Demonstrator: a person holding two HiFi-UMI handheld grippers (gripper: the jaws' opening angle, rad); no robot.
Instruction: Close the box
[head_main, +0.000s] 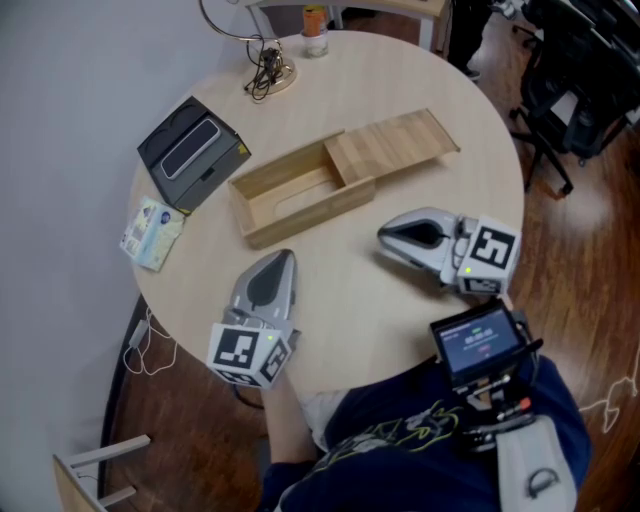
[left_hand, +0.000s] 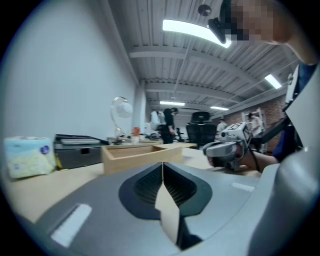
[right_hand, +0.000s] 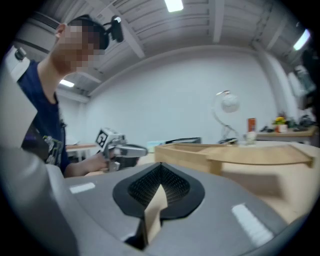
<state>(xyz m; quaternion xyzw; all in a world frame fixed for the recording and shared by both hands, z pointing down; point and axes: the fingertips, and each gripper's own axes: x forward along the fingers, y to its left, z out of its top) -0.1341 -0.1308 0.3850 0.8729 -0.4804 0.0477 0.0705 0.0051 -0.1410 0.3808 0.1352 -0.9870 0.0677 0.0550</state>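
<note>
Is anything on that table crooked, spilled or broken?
Only the wooden box stands out: its sliding lid is pulled partway out, sticking past one end and leaving the inside open. Nothing looks spilled or damaged.

Grey left gripper (head_main: 283, 257) and right gripper (head_main: 384, 234); navy shirt (head_main: 400, 445).

Matt pale wood box (head_main: 300, 192)

The grey left gripper (head_main: 279, 261) sits low, tip pointing forward, jaws pressed together with nothing between them. The grey right gripper (head_main: 387, 236) points leftward, jaws likewise together, empty.
</note>
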